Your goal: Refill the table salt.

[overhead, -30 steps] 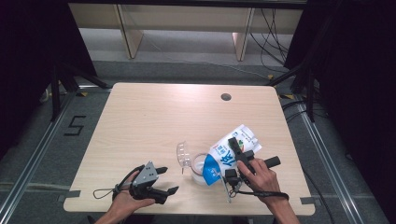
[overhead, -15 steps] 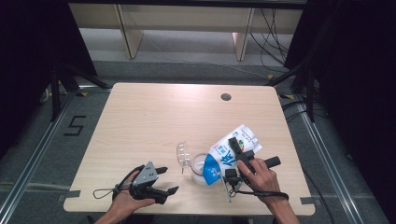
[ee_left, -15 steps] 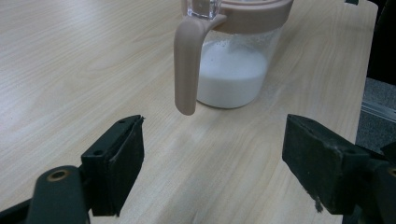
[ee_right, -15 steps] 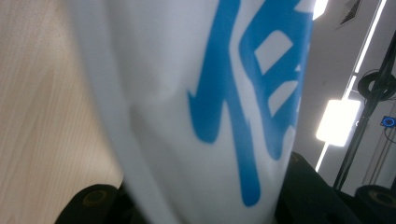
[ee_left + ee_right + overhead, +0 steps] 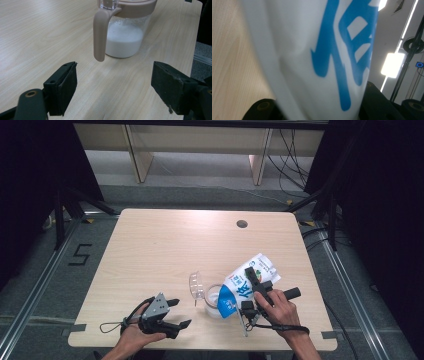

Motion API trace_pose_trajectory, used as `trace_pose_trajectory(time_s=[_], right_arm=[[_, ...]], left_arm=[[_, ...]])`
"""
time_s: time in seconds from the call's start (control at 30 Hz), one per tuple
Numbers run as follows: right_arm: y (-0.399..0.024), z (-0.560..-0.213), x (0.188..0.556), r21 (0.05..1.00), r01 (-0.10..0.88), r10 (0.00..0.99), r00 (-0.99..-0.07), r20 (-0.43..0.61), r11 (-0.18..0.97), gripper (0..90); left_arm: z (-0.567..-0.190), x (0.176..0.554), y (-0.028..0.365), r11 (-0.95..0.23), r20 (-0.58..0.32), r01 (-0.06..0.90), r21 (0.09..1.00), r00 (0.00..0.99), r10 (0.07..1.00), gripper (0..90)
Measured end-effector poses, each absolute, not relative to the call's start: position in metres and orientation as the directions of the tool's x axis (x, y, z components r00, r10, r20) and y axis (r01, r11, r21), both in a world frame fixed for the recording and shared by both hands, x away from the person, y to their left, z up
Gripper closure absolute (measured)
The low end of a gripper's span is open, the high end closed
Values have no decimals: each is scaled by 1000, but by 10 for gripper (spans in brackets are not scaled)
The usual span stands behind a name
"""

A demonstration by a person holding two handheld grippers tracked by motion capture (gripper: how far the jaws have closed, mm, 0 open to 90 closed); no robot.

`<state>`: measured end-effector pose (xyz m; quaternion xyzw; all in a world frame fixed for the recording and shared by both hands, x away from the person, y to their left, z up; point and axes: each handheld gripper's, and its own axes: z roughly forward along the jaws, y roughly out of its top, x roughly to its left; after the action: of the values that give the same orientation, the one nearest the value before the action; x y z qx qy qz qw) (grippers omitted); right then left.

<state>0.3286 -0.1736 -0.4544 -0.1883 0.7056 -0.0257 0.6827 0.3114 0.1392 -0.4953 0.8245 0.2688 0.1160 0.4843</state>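
Note:
A white pouch with blue lettering (image 5: 246,281) hangs tilted, its lower end over a clear pitcher (image 5: 215,302) near the table's front. My right gripper (image 5: 258,284) is shut on the pouch, which sits between its jaws and looms close in the right gripper view as the pouch (image 5: 324,50). In the left gripper view the pitcher (image 5: 125,35) has a pinkish rim and handle (image 5: 100,37) and holds white liquid in its lower part. Its clear lid (image 5: 196,286) stands flipped open on the left. My left gripper (image 5: 178,314) rests at the front left, open, with nothing between its jaws; the left gripper (image 5: 113,87) points at the pitcher.
The wooden table (image 5: 165,250) has a round cable hole (image 5: 242,224) at the back right. Its front edge runs just under both hands. A "5" mark (image 5: 80,255) lies on the floor at the left, and cables trail at the right.

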Motion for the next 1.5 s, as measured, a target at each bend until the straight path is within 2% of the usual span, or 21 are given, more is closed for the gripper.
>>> trace_pose_trajectory(time_s=[0.4, 0.5, 0.67, 0.7, 0.77, 1.0, 1.07, 1.3, 1.5], right_arm=[[-175, -456, 329, -272, -222, -281, -10, -960, 936, 758], [-173, -452, 329, -311, -240, -317, 15, -948, 920, 758], [-173, -452, 329, -310, -241, -317, 10, -948, 920, 761], [-174, -454, 329, -284, -229, -294, -10, -956, 931, 761], [-173, -453, 329, -299, -232, -307, -2, -952, 926, 762], [-174, -456, 329, -256, -220, -266, -17, -964, 941, 764], [-173, -454, 329, -276, -227, -284, -6, -959, 934, 765], [-174, -457, 329, -219, -225, -232, -33, -972, 950, 766], [-174, -455, 329, -221, -230, -234, -31, -972, 948, 767]], left_arm=[[-496, 312, 139, -381, -73, 331, 863, 829, 555, 206], [-496, 312, 139, -384, -71, 330, 862, 830, 553, 206], [-496, 312, 139, -383, -72, 331, 863, 829, 555, 206], [-496, 312, 139, -384, -71, 330, 862, 829, 554, 206], [-496, 312, 139, -384, -71, 331, 862, 829, 555, 206], [-495, 311, 139, -385, -70, 331, 862, 828, 556, 206], [-496, 312, 139, -383, -72, 331, 863, 829, 555, 206], [-496, 311, 139, -382, -73, 332, 863, 829, 555, 206], [-496, 312, 139, -378, -77, 330, 865, 832, 550, 206]])
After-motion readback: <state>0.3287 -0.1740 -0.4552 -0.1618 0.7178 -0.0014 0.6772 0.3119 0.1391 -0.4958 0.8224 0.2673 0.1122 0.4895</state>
